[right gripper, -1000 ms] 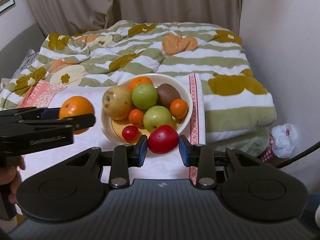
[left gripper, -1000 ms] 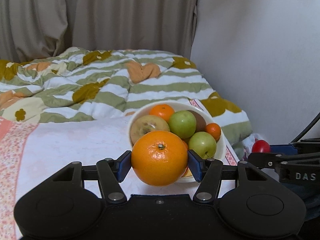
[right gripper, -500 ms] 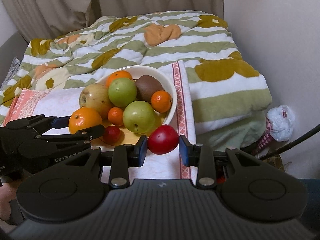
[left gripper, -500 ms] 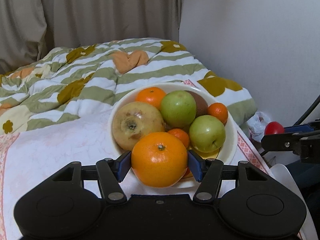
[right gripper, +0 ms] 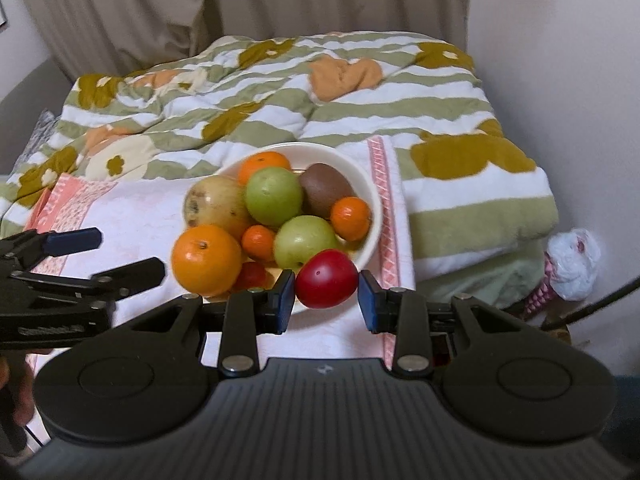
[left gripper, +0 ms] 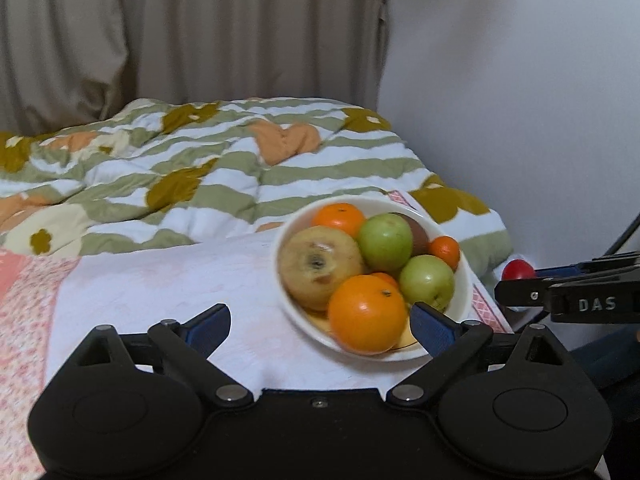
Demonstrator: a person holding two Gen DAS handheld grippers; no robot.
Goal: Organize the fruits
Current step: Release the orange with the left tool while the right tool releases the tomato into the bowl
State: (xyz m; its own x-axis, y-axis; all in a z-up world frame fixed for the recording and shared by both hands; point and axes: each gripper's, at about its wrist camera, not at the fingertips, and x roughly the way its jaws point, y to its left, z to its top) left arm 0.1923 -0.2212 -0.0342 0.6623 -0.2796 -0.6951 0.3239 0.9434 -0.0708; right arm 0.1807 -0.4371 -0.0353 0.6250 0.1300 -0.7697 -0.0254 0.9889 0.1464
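At four o'clock in the left wrist view, the large round orange (left gripper: 367,313) sits on the near rim of the white ceramic bowl (left gripper: 464,300), and the left tool (left gripper: 320,326) gapes wide, released. Over on the right wrist view, the right tool (right gripper: 327,295) pinches a glossy red plum-like fruit (right gripper: 326,278) at the bowl's six o'clock, likely poised to drop it in.

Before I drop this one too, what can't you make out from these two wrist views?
- Small dark-red fruit in the white bowl: mostly hidden behind the big orange and right gripper.
- Whether the red plum-like fruit touches both pads: a gap shows on its right.
- Bowl's near rim: left view blurred, right view blocked.
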